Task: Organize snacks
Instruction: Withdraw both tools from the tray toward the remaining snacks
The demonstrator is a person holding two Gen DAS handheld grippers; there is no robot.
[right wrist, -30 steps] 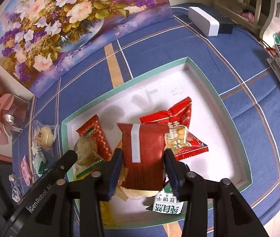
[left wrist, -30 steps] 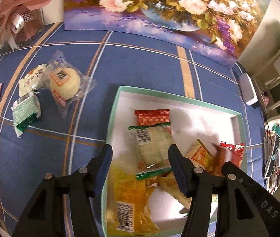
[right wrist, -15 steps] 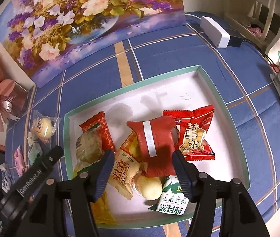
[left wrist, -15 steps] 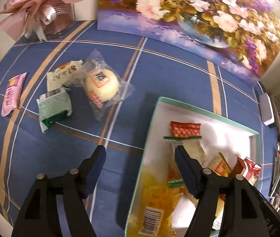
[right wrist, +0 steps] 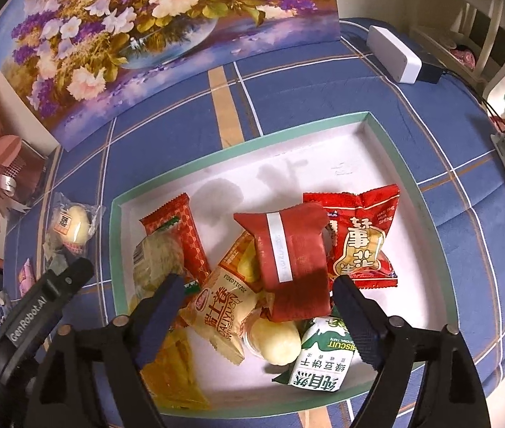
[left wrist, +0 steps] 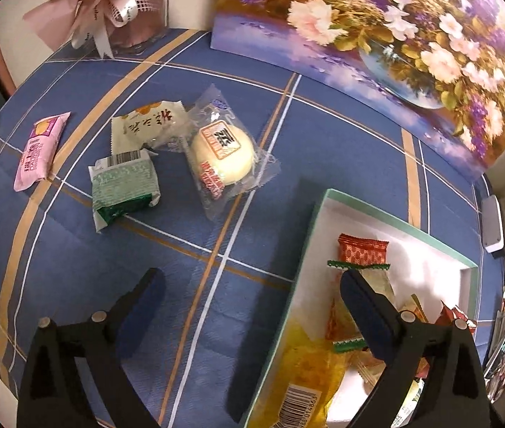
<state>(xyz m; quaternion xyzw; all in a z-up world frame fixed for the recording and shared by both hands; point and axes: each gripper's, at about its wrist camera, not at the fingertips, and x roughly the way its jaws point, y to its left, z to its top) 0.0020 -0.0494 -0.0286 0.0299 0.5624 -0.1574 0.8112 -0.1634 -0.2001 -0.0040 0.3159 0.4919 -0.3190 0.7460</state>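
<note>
Right gripper (right wrist: 258,315) jaws, opening, have dropped the dark red packet (right wrist: 293,262) into the box (right wrist: 409,182).

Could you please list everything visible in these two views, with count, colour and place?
box: one, white with green rim, on the cloth
tablecloth: one, blue plaid
dark red packet: one, atop the pile in the box
red packet: one, in the box
green biscuit packet: one, in the box
round bun: one, cream, clear wrapper, on the cloth
green packet: one, on the cloth
pink packet: one, on the cloth
painting: one, floral, behind
left hand-held gripper: black, opening, empty
right hand-held gripper: black, opening, above the box
</note>
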